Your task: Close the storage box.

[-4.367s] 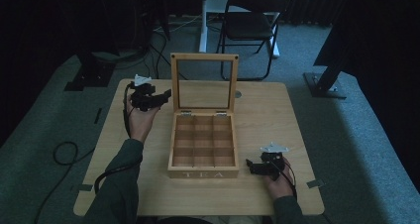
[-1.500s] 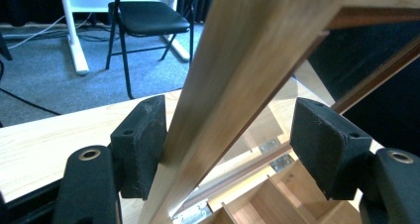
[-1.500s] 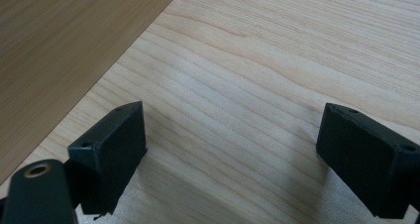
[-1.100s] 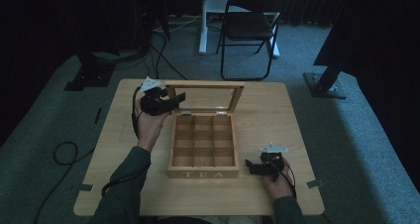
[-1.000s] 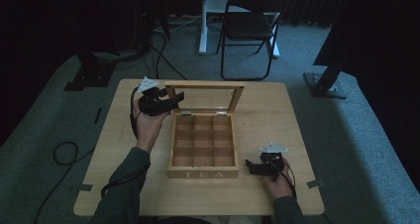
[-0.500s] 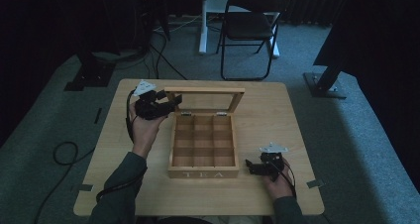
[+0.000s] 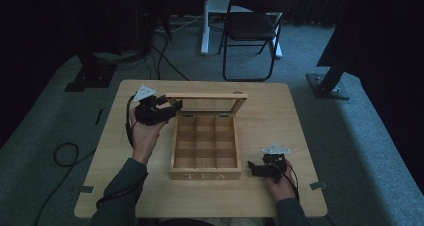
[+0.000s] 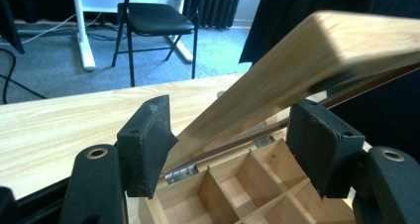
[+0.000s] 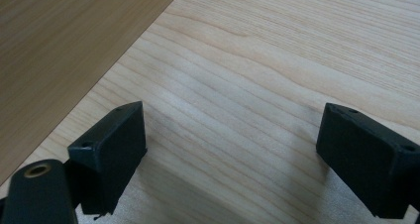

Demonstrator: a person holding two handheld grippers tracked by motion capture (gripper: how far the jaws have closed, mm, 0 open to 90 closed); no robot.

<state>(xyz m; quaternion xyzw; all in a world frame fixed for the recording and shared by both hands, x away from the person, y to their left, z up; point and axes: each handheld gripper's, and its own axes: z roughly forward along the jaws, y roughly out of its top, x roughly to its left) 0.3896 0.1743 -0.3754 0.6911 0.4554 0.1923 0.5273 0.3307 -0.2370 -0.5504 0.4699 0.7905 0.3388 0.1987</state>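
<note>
The wooden tea box (image 7: 205, 145) sat at the middle of the table (image 7: 300, 121), its divided compartments bare and its glass-paned lid (image 7: 206, 102) hinged along the far edge, tipped partway down toward the person. The lid's long axis ran across the table, parallel to the box's back wall. The left gripper (image 7: 169, 109) hung at the box's far-left corner, pointing rightward at the lid's left end; in the left gripper view the lid's wooden frame (image 8: 317, 60) slanted up between the two pads (image 8: 146, 140), which stood wide apart and did not visibly clamp it. The jaws had just been narrowing slightly, with the frame between them. So the lid lay straight ahead of that gripper, and this hand was plainly the nearer one, likely guiding the lid shut. The right gripper (image 7: 252, 168) rested on the tabletop just right of the box's front corner, jaws spread and empty. Beyond the box stood a folding chair (image 7: 252, 26) on grey carpet (image 7: 345, 136), the room dark.
</note>
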